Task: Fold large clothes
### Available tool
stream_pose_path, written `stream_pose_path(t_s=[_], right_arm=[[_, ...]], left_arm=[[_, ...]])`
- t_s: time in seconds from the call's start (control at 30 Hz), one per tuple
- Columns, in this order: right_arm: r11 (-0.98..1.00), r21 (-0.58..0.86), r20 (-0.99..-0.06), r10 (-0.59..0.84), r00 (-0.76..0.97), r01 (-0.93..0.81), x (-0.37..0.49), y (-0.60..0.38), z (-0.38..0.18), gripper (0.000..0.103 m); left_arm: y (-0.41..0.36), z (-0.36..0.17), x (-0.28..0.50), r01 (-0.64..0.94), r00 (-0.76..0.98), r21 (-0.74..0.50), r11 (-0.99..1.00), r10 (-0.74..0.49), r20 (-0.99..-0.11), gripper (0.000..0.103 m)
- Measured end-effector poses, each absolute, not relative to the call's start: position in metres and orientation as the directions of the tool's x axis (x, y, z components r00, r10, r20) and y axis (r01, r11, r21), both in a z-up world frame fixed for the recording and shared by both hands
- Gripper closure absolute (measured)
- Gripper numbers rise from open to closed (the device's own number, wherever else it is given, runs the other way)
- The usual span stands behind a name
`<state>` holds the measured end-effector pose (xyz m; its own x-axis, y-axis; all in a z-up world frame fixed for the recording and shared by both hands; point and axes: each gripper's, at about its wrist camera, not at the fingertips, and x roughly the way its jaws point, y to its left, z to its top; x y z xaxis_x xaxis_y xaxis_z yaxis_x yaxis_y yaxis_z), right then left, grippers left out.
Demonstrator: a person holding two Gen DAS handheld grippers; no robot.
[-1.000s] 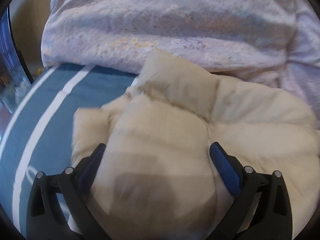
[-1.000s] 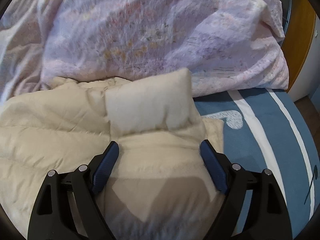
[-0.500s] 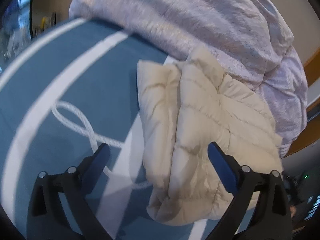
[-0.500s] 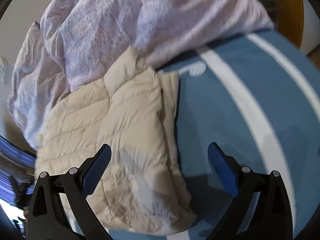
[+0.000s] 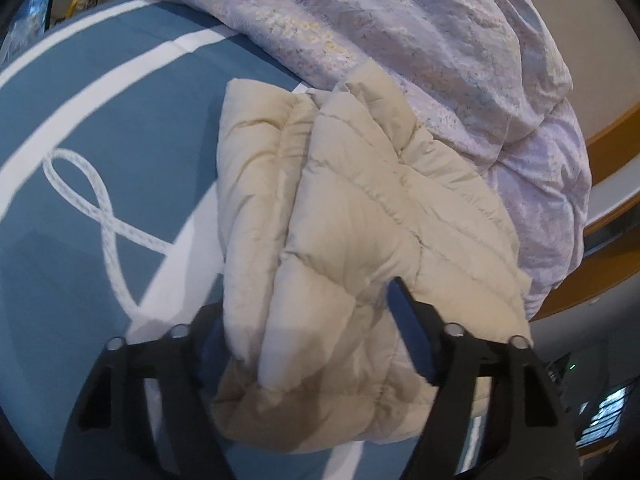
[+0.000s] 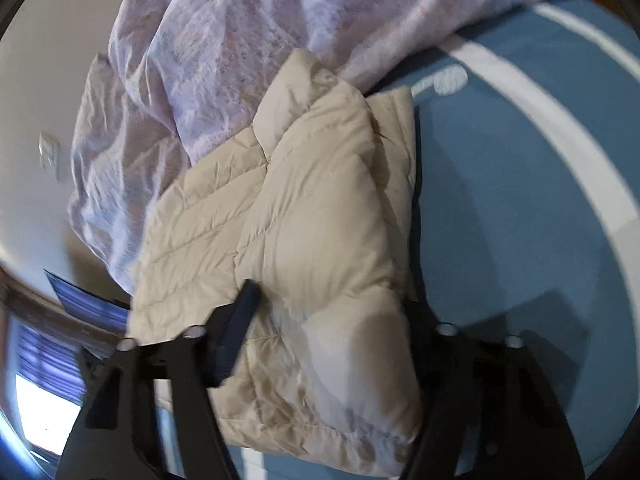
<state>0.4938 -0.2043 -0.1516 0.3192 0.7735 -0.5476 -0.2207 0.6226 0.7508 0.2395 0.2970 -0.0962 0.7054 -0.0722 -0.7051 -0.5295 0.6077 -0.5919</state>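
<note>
On the blue bed cover (image 5: 100,128), against the heaped lilac duvet (image 5: 420,32), lies the cream puffer jacket (image 5: 360,220), already doubled into a thick bundle. A second ago both grippers stood spread wide over it; now the left gripper (image 5: 308,316) and right gripper (image 6: 328,312) are closing, each with a near corner of the bundle between its fingers (padding bulges there). Probably another fold follows. No containers are visible.
</note>
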Motion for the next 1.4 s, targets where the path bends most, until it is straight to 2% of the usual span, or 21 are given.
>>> stream_pose_path(t_s=[0.03, 0.07, 0.1, 0.17, 0.27, 0.37, 0.67, 0.97, 1.17, 1.27, 1.33, 1.4], right_arm=[[0.592, 0.779, -0.522, 0.795, 0.310, -0.206, 0.493, -0.206, -0.155, 0.061], [0.565, 0.803, -0.499, 0.811, 0.306, -0.188, 0.493, -0.207, -0.158, 0.068], [0.538, 0.825, -0.475, 0.826, 0.303, -0.175, 0.492, -0.208, -0.159, 0.071], [0.506, 0.845, -0.444, 0.843, 0.305, -0.169, 0.488, -0.210, -0.156, 0.079], [0.461, 0.867, -0.393, 0.866, 0.309, -0.188, 0.481, -0.210, -0.144, 0.084], [0.432, 0.875, -0.359, 0.882, 0.304, -0.219, 0.471, -0.211, -0.131, 0.086], [0.400, 0.859, -0.342, 0.913, 0.222, -0.321, 0.413, -0.199, -0.105, 0.086], [0.406, 0.850, -0.378, 0.914, 0.148, -0.337, 0.367, -0.186, -0.125, 0.086], [0.405, 0.861, -0.381, 0.914, 0.138, -0.306, 0.353, -0.190, -0.142, 0.086], [0.437, 0.841, -0.413, 0.899, 0.145, -0.319, 0.348, -0.187, -0.143, 0.086], [0.527, 0.775, -0.492, 0.849, 0.190, -0.348, 0.345, -0.183, -0.136, 0.079], [0.627, 0.683, -0.569, 0.778, 0.265, -0.374, 0.339, -0.182, -0.124, 0.060]], left_arm=[[0.297, -0.098, 0.240, -0.530, 0.711, -0.604, 0.595, -0.076, -0.699, 0.044], [0.298, -0.099, 0.240, -0.528, 0.718, -0.622, 0.579, -0.087, -0.690, 0.052], [0.299, -0.101, 0.240, -0.523, 0.725, -0.639, 0.564, -0.100, -0.681, 0.061], [0.301, -0.101, 0.236, -0.513, 0.740, -0.664, 0.545, -0.112, -0.663, 0.070], [0.304, -0.092, 0.229, -0.490, 0.759, -0.680, 0.546, -0.116, -0.640, 0.080], [0.308, -0.079, 0.218, -0.475, 0.776, -0.685, 0.552, -0.105, -0.622, 0.083], [0.317, -0.057, 0.157, -0.464, 0.787, -0.667, 0.583, -0.075, -0.613, 0.084], [0.325, -0.060, 0.090, -0.483, 0.775, -0.642, 0.596, -0.051, -0.630, 0.084], [0.323, -0.064, 0.074, -0.496, 0.761, -0.625, 0.603, -0.046, -0.648, 0.084], [0.325, -0.071, 0.072, -0.510, 0.752, -0.626, 0.590, -0.047, -0.657, 0.082], [0.326, -0.078, 0.073, -0.528, 0.742, -0.627, 0.573, -0.048, -0.669, 0.078], [0.327, -0.082, 0.072, -0.553, 0.730, -0.618, 0.559, -0.034, -0.683, 0.065]])
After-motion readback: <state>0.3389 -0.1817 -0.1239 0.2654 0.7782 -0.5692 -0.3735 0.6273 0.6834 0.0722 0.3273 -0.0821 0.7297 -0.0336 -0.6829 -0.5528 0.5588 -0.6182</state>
